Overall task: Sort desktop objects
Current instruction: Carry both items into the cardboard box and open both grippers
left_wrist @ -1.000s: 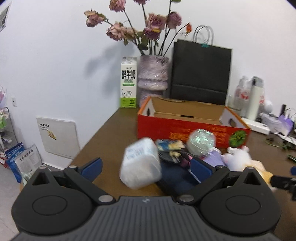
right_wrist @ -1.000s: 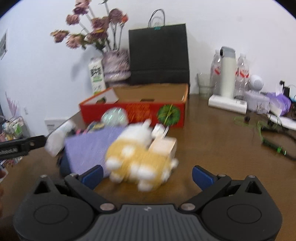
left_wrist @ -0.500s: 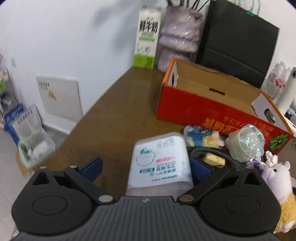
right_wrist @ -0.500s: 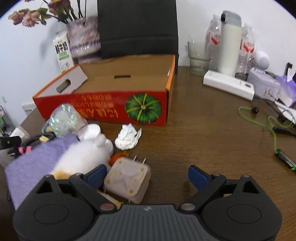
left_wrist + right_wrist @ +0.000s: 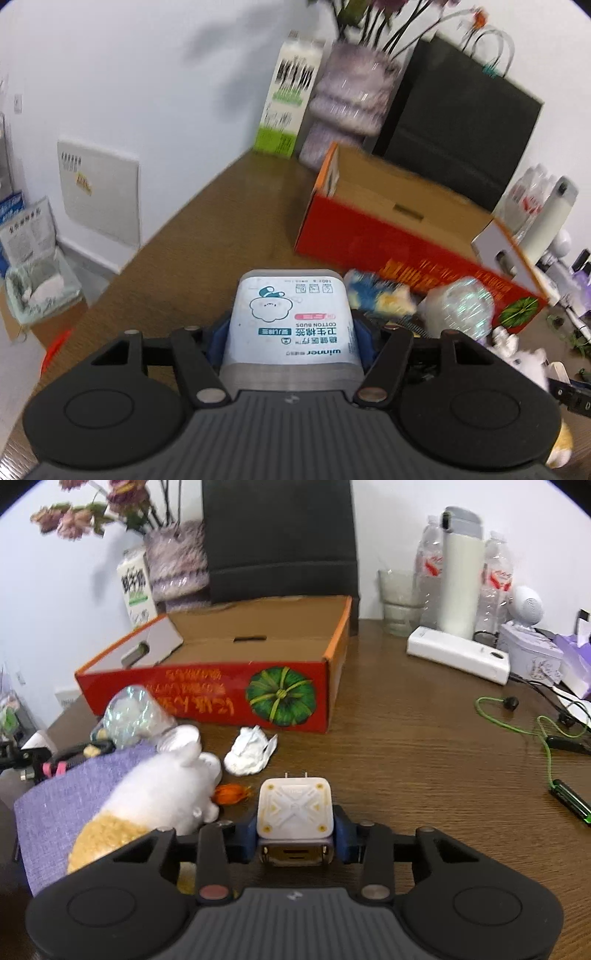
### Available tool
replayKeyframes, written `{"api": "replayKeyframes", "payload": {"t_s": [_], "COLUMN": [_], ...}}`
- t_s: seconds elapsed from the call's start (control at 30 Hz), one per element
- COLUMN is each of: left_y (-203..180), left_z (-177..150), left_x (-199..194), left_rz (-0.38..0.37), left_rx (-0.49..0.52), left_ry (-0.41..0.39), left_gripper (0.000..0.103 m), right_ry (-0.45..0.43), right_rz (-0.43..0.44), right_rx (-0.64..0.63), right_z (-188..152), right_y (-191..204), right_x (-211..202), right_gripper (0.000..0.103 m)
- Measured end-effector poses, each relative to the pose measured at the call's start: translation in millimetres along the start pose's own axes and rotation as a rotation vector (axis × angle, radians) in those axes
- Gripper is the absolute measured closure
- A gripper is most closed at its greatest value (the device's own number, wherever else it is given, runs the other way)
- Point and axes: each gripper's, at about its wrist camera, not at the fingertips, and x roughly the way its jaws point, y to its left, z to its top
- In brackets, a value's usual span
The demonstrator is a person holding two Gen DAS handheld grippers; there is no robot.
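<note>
Cotton buds pack (image 5: 293,328) sits clamped in my left hand-held gripper (image 5: 291,341), whose jaws have just been closing onto its sides; its long axis runs straight away from me. The charger (image 5: 295,808), prongs pointing far, is pinched in my right hand-held gripper (image 5: 297,830), likewise just closed. The box (image 5: 207,690) lies far and slightly left of the right one, far and right of the left. The pack is soft, glossy film; the charger is hard, boxy plastic; the box is open cardboard on the wood-grain worktop (image 5: 424,746).
</note>
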Motion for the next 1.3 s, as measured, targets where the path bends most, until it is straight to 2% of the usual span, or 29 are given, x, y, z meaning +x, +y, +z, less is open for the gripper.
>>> {"api": "replayKeyframes", "payload": {"t_s": [0.17,0.27,0.33,0.47,0.6,0.67,0.7,0.73,0.77,0.8,0.83,1.03,1.3], "left_y": [-27,-56,-75,-106,-114,-116,-115,-113,-111,-108,-106,-95,-71], "left_z": [26,54,71,93,94,92,90,88,87,85,85,73,45], "left_x": [-19,-9,11,60,104,123,128,129,128,125,121,87,17], "left_rz": [-0.056,-0.085,-0.099,-0.066,-0.028,-0.021,-0.007,0.002,-0.005,-0.016,-0.020,-0.028,-0.043], "left_rx": [0.047,0.066,0.073,0.113,0.142,0.156,0.165,0.167,0.164,0.162,0.163,0.199,0.235], "left_ry": [-0.116,-0.153,-0.147,-0.117,-0.060,-0.023,-0.010,-0.008,-0.025,-0.042,-0.053,-0.103,-0.157], "left_gripper": [0.037,0.037,0.037,0.037,0.037,0.029,0.014,0.003,0.001,0.000,0.000,0.000,0.000], "right_ry": [-0.104,-0.173,-0.202,-0.171,-0.113,-0.085,-0.073,-0.065,-0.061,-0.065,-0.081,-0.127,-0.145], "right_rz": [0.037,0.066,0.081,0.043,0.007,0.008,0.005,-0.004,-0.017,-0.026,-0.023,0.005,0.036], "right_rx": [0.016,-0.004,-0.025,-0.054,-0.057,-0.048,-0.049,-0.052,-0.059,-0.068,-0.081,-0.084,-0.097], "right_z": [28,65,93,131,141,140,138,138,136,134,131,122,91], "right_y": [1,20,42,69,72,73,73,73,73,73,73,69,60], "right_x": [-17,-18,-8,37,84,99,106,110,112,112,109,82,20], "right_gripper": [0.065,0.065,0.065,0.065,0.065,0.065,0.065,0.062,0.042,0.029,0.011,0.000,0.000]}}
